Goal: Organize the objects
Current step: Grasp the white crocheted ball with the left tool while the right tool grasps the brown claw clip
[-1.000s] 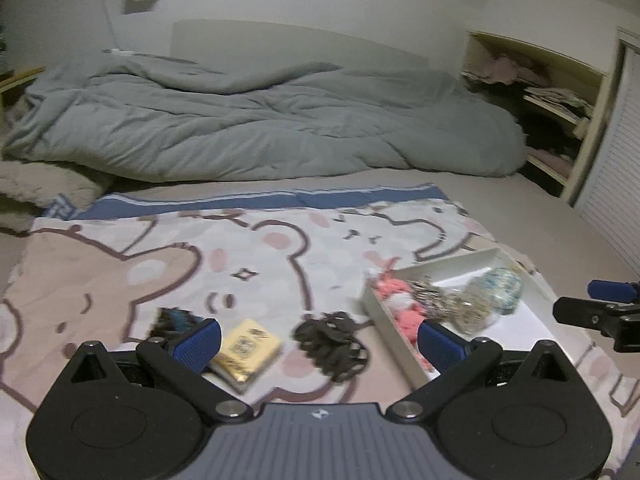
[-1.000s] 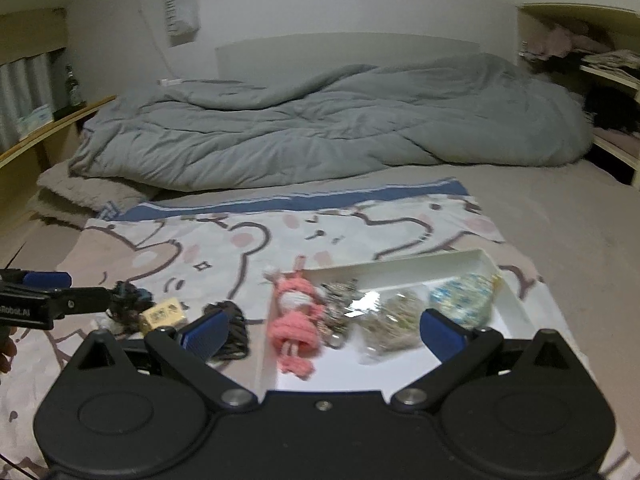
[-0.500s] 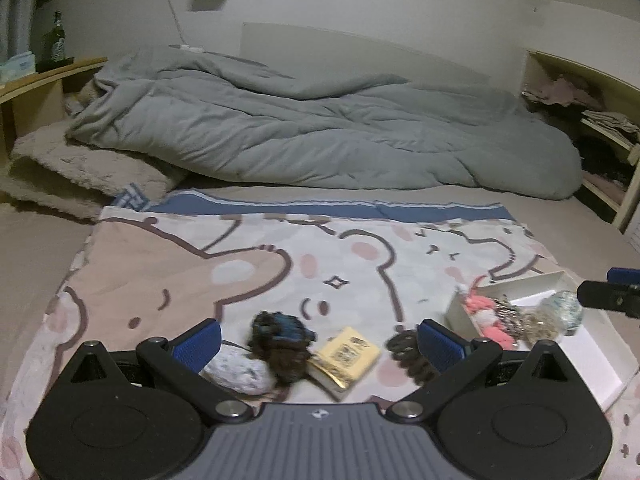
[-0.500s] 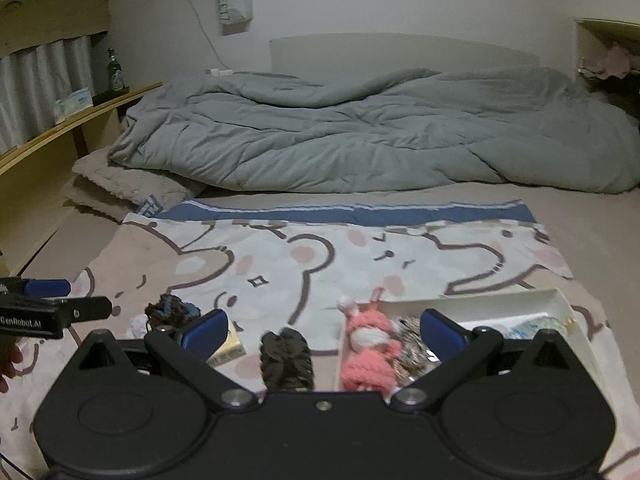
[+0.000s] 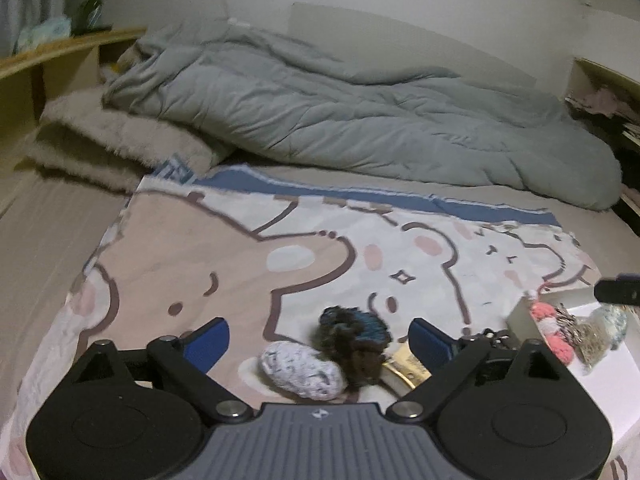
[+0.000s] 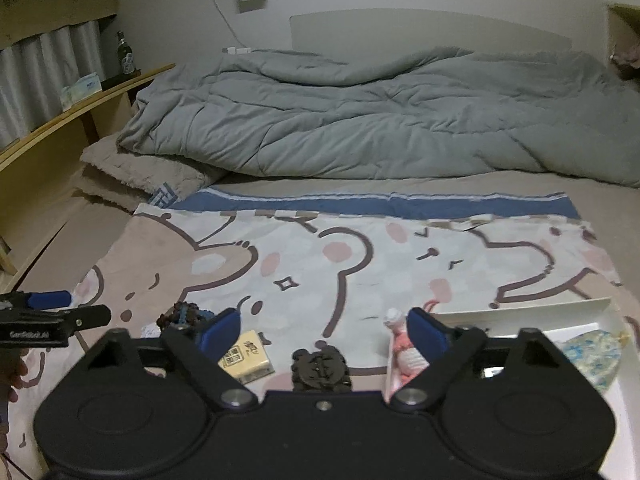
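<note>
Left wrist view: both grippers' jaws spread wide, gripping nothing, the left gripper [image 5: 318,338] above a dark scrunchie [image 5: 354,334].

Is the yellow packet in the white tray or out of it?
Out: the yellow packet lies on the bear-print blanket, left of the white tray.

On the bear-print blanket [image 6: 360,256] a row of small things runs left to right — a speckled pouch [image 5: 302,370], a scrunchie [image 5: 354,334] touching it, a small packet [image 6: 246,356], a hair claw [image 6: 320,366], then the tray [image 6: 520,312] at the right edge; in the tray a knitted doll [image 5: 550,330] lies leftmost, a keychain bundle [image 5: 588,336] beside it and a patterned pouch [image 6: 592,356] further right. Behind the blanket a duvet [image 6: 380,120] is heaped across the bed; a folded plush blanket [image 6: 140,172] lies under its left end, and a shelf [image 6: 80,108] runs along the left — a bottle [image 6: 125,54] stands on it.
</note>
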### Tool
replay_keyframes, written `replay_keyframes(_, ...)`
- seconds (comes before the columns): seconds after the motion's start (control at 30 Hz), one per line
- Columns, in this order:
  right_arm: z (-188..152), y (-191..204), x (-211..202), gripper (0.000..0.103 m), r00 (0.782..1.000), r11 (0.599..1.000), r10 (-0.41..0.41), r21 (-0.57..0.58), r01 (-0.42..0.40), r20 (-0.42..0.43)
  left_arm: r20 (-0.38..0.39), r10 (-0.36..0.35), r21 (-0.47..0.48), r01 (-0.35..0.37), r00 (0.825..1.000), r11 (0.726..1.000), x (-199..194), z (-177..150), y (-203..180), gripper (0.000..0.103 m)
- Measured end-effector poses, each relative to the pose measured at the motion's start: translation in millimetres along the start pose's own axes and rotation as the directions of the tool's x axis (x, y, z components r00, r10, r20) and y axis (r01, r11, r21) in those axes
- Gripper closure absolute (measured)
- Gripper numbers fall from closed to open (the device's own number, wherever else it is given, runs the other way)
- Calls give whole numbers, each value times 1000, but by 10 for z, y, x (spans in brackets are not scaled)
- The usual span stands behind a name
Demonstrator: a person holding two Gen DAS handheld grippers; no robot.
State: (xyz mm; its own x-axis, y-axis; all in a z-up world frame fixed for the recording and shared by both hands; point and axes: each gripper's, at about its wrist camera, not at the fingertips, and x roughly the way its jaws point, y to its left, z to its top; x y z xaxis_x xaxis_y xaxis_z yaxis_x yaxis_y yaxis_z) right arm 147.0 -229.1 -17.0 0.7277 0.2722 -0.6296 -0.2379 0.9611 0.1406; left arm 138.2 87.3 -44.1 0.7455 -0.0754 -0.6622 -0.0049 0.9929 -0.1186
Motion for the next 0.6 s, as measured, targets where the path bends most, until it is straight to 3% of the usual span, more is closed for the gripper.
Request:
replay_keyframes(0.17,-81,-1,258,26,999,1000,14,-3,-14,-41,-90,19,-195,-36,996,980,255,-58,281,27)
replay_keyframes(0.3,-100,-12,411,42,998,999,35,18,-34,-58,-152,23,-356,-77,988,931,440,-156,459,38)
replay_keyframes(0.47,-145,26,608,47,993,998,66,12,-65,-95,-177,-20,-573,-86,984,815,636,-298,552,45)
replay_keyframes(0.6,-194,48,738,47,990,997,79,-8,-80,-118,-176,-26,-687,-103,984,719,766,-398,509,45)
